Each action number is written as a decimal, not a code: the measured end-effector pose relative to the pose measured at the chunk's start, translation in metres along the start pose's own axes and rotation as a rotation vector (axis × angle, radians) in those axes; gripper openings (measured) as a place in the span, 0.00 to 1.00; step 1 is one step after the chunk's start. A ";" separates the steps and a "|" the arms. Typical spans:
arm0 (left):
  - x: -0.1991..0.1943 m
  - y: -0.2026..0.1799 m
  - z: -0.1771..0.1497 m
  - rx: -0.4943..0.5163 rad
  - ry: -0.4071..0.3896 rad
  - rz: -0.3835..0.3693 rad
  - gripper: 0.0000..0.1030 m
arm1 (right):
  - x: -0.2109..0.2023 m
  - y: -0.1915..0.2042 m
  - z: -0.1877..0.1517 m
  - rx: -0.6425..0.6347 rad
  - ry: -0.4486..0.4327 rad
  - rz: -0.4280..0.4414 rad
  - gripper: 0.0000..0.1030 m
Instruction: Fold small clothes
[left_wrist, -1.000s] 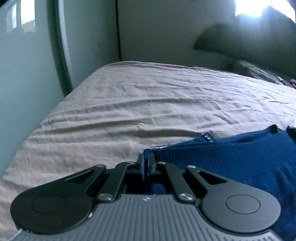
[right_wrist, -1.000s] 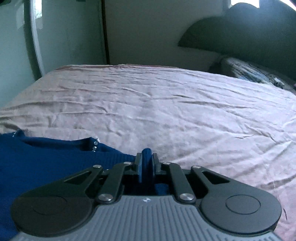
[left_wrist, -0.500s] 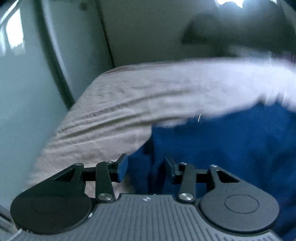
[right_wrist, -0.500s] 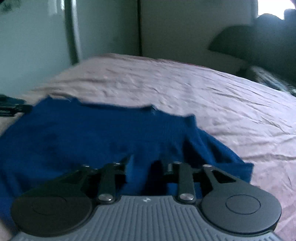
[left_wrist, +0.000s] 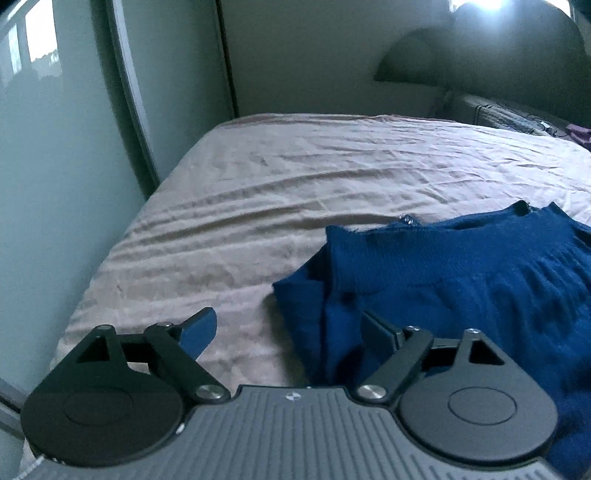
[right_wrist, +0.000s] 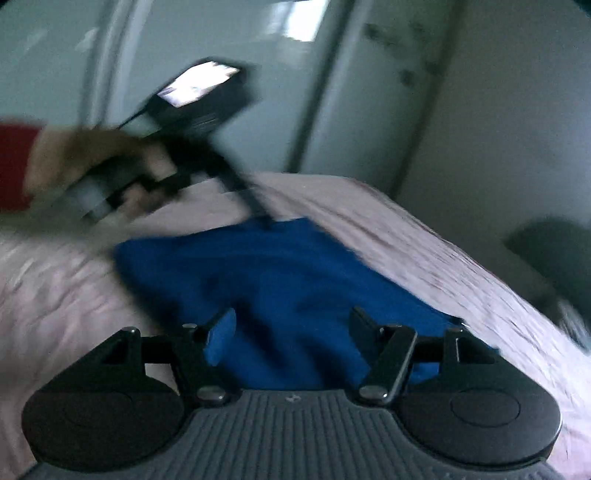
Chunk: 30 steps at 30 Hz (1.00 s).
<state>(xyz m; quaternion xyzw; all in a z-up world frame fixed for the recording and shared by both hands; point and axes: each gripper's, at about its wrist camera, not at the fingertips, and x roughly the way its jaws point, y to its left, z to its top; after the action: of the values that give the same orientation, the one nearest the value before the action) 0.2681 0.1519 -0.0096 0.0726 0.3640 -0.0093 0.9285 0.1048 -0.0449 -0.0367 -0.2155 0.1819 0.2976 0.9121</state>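
Observation:
A dark blue knit garment (left_wrist: 461, 273) lies folded on the pinkish bed sheet (left_wrist: 295, 177). My left gripper (left_wrist: 288, 328) hangs over its near left corner with jaws wide and still opening; the cloth lies below them, and the pads do not press it. In the blurred right wrist view the same blue garment (right_wrist: 280, 273) spreads ahead of my right gripper (right_wrist: 291, 328), whose jaws are also opening above the cloth without gripping it. The left gripper (right_wrist: 262, 218) shows there too, held by a hand (right_wrist: 85, 162) with a red sleeve.
The bed's left edge (left_wrist: 122, 236) runs along a pale wall with a glossy wardrobe door (left_wrist: 48, 147). A dark curved headboard (left_wrist: 498, 62) and a patterned pillow (left_wrist: 506, 118) sit at the far right. Wrinkled bare sheet stretches beyond the garment.
Both grippers let go of the blue cloth and their jaws spread apart. The right gripper swung far sideways and rolled, now facing the left gripper. The garment lies flat on the sheet.

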 end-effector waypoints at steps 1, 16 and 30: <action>0.000 0.004 0.000 -0.016 0.011 -0.013 0.84 | 0.001 0.010 0.001 -0.021 0.003 0.022 0.65; 0.041 0.038 0.003 -0.346 0.177 -0.376 0.94 | 0.043 0.098 -0.009 -0.454 0.013 -0.250 0.65; 0.065 0.030 0.015 -0.407 0.102 -0.394 0.33 | 0.087 0.123 0.011 -0.513 0.017 -0.218 0.13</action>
<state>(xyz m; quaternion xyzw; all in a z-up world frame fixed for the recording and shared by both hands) 0.3281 0.1820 -0.0395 -0.1869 0.4118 -0.1128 0.8847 0.0964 0.0908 -0.1027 -0.4600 0.0840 0.2323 0.8528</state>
